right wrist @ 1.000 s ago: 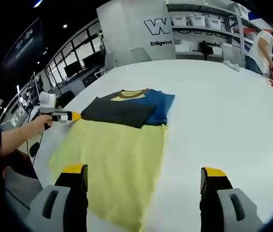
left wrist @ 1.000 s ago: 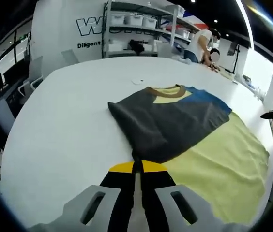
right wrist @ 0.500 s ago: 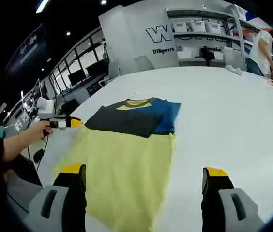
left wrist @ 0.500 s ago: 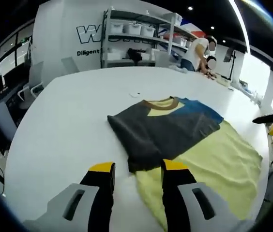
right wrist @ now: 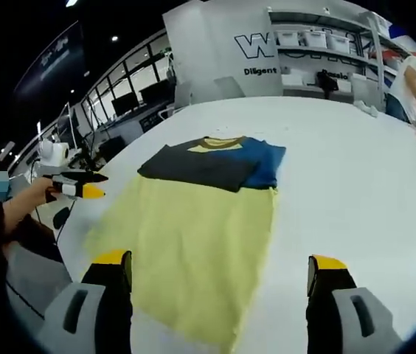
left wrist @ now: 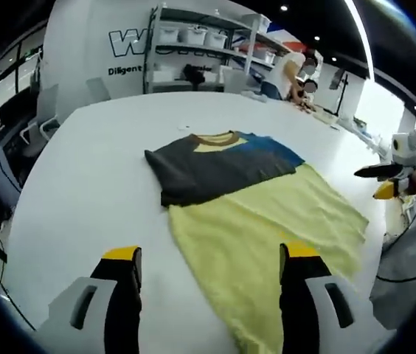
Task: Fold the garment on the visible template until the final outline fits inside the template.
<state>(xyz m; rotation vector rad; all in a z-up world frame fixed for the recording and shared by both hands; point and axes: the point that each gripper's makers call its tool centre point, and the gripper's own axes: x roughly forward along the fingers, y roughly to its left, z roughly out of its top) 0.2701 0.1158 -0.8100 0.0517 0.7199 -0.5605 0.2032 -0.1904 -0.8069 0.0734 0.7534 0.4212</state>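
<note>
A T-shirt lies flat on the white table (left wrist: 82, 169). Its pale yellow body (left wrist: 267, 221) points toward me, and a dark grey sleeve (left wrist: 208, 169) is folded across the chest over a blue part (left wrist: 271, 151), below a brown collar (left wrist: 215, 138). My left gripper (left wrist: 209, 254) is open just above the yellow hem, holding nothing. In the right gripper view the same shirt (right wrist: 193, 228) spreads ahead of my right gripper (right wrist: 219, 259), which is open and empty. The right gripper (left wrist: 386, 177) is held off the shirt's right side, and the left gripper (right wrist: 75, 186) is held off its left side.
Shelves with white bins (left wrist: 193, 51) stand behind the table beside a wall with lettering. A person (left wrist: 285, 74) works at the far end of the table. Chairs and desks (right wrist: 112, 118) line the left side. The table (right wrist: 355, 162) is bare white to the right of the shirt.
My left gripper was shut on the grey sleeve's near corner; it has opened, let go and drawn back over the yellow hem. The right gripper stayed open and hardly moved.
</note>
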